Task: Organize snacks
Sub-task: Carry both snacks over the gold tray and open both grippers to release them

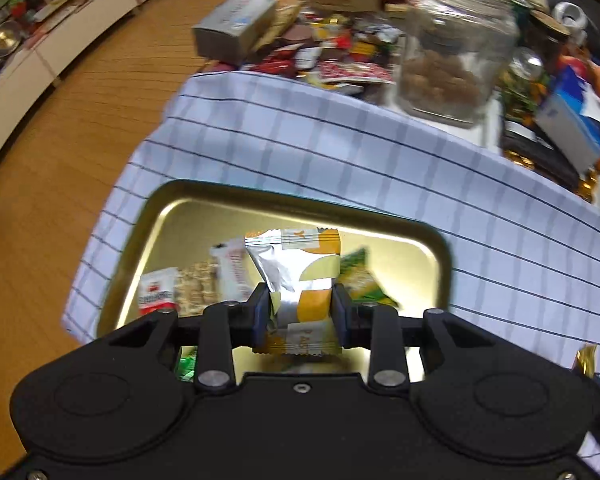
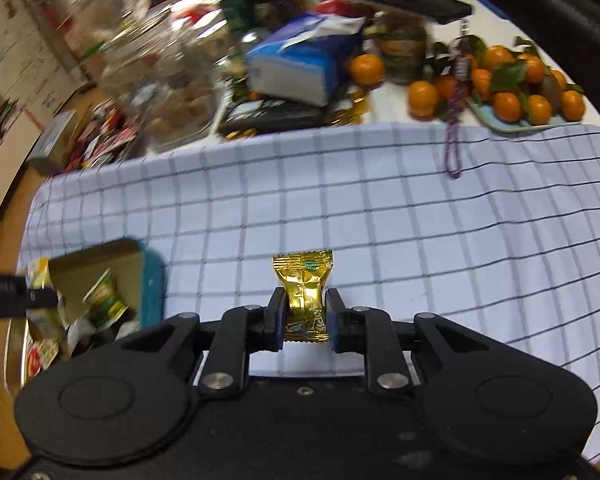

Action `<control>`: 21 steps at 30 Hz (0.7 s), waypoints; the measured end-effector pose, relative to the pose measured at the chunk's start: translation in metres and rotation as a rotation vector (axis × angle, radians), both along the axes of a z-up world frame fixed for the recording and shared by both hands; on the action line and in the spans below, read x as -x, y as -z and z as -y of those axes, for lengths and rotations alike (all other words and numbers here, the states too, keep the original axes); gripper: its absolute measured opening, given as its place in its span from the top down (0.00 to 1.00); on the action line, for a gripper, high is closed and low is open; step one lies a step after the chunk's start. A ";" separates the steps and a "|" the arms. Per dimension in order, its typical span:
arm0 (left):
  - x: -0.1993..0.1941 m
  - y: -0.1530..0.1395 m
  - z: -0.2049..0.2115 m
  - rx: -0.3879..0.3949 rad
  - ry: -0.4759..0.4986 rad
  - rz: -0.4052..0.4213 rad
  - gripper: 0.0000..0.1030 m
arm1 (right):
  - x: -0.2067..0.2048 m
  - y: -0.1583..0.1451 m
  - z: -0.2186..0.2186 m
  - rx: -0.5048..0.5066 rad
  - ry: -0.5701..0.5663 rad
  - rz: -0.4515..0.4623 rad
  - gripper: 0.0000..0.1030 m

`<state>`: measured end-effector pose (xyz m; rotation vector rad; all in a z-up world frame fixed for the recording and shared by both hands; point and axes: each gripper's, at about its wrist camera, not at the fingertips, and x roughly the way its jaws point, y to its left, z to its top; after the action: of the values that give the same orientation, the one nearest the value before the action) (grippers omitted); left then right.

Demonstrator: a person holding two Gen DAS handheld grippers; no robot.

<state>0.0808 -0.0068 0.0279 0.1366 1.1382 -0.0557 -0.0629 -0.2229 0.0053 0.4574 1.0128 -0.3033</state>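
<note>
A white-and-orange snack packet (image 1: pixel 300 280) is clamped in the left claw (image 1: pixel 300 312) above a gold tin tray (image 1: pixel 172 216) that holds other wrapped snacks (image 1: pixel 196 284). A gold candy (image 2: pixel 305 292) is pinched in the right claw (image 2: pixel 305 320) over the checked cloth (image 2: pixel 380 220) on the counter, with the tray to its left.

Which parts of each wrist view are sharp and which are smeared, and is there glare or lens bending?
Left wrist view: the left gripper and its orange-and-white snack packet are fairly sharp; the glass jar is motion-smeared; the gold tin shows soft glare.
Right wrist view: the right gripper and gold candy are crisp; jars upper left smear; fisheye bows the checked cloth.
</note>
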 end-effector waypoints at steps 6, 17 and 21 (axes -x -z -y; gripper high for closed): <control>-0.011 0.001 -0.055 0.025 -0.108 -0.025 0.61 | -0.022 -0.008 -0.066 -0.040 -0.114 -0.019 0.79; -0.021 -0.004 -0.112 0.058 -0.254 -0.017 0.60 | -0.091 -0.052 -0.152 -0.035 -0.239 0.032 0.79; -0.022 -0.010 -0.119 0.078 -0.274 0.005 0.60 | -0.110 -0.061 -0.173 -0.013 -0.271 0.045 0.79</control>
<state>0.1030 0.1123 0.0378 -0.0894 1.1393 0.1434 0.0470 -0.0499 0.0658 0.3322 1.0196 -0.0439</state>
